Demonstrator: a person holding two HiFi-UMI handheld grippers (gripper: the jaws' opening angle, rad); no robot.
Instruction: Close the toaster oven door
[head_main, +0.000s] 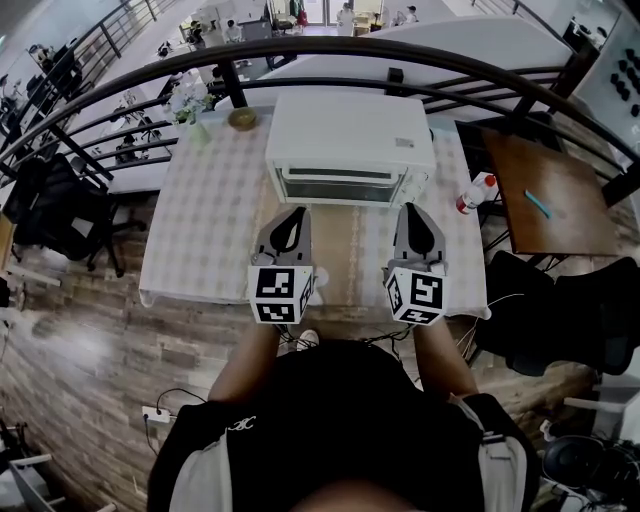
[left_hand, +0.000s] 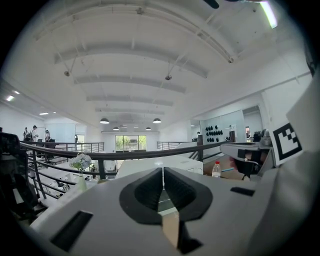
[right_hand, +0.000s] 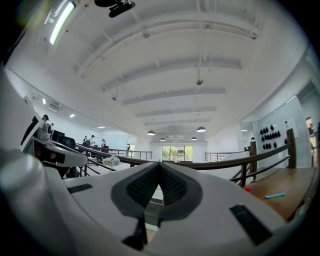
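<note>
A white toaster oven (head_main: 350, 140) stands at the far middle of a checked tablecloth (head_main: 200, 230). Its glass door (head_main: 338, 186) faces me and looks upright against the front. Both grippers hover side by side in front of it, pointing at it and touching nothing. The left gripper (head_main: 291, 214) is shut and empty. The right gripper (head_main: 415, 210) is shut and empty too. In the left gripper view the closed left gripper (left_hand: 162, 172) points over the oven's top (left_hand: 145, 164). In the right gripper view the right gripper (right_hand: 160, 167) has its pads together.
A red-capped bottle (head_main: 477, 191) stands at the table's right edge. A small vase of flowers (head_main: 190, 105) and a bowl (head_main: 241, 118) sit at the back left. A dark railing (head_main: 330, 50) curves behind. A wooden side table (head_main: 555, 195) stands on the right.
</note>
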